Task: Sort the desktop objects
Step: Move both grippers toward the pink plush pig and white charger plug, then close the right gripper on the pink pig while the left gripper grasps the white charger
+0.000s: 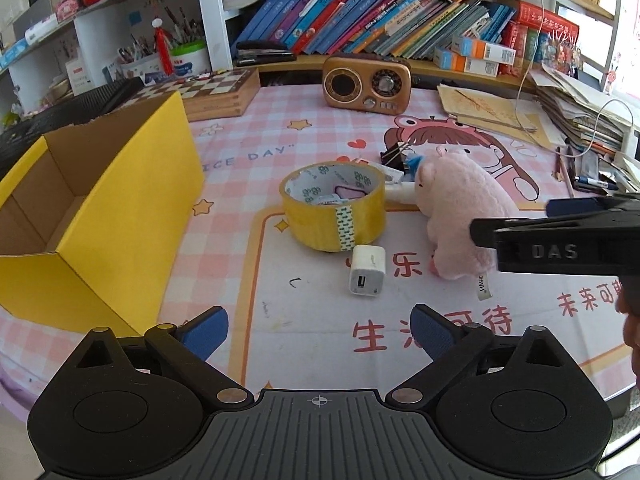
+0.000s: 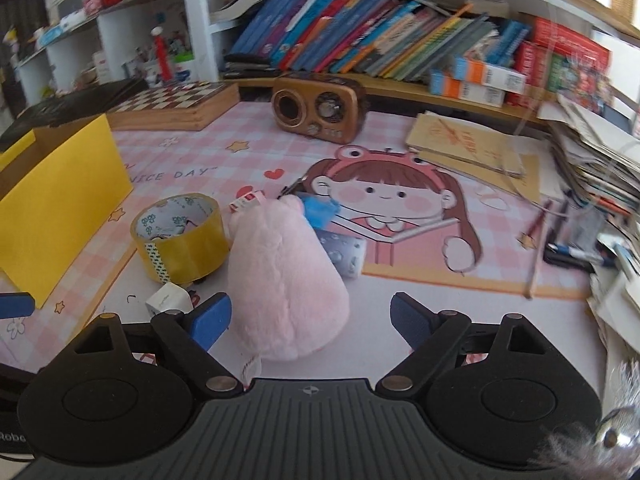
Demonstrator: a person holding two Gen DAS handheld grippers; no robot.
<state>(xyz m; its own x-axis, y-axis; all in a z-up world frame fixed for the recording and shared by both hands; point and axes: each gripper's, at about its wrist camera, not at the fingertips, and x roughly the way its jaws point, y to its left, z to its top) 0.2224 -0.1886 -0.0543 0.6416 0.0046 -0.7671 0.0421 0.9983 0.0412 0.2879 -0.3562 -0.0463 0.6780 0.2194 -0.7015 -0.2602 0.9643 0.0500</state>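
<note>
A pink plush pig [image 2: 280, 284] lies on the patterned desk mat, between the fingers of my right gripper [image 2: 312, 320]. The jaws are open: the left pad [image 2: 212, 320] is close beside the plush and the right pad stands apart from it. Left of the pig are a yellow tape roll [image 1: 334, 206] and a white charger cube [image 1: 366, 276]. My left gripper [image 1: 320, 330] hovers open in front of the charger with nothing between its fingers. An open yellow cardboard box [image 1: 100, 208] stands at the left. A black binder clip [image 1: 394, 156] and a blue patterned pack [image 2: 344, 252] lie behind the pig.
A brown retro radio [image 1: 366, 84] and a chessboard box [image 1: 216, 92] stand at the back, below a shelf of books [image 1: 360, 16]. Stacked papers [image 1: 576, 108] and pens [image 2: 568, 252] crowd the right side. The right gripper's black body [image 1: 560, 240] enters the left wrist view from the right.
</note>
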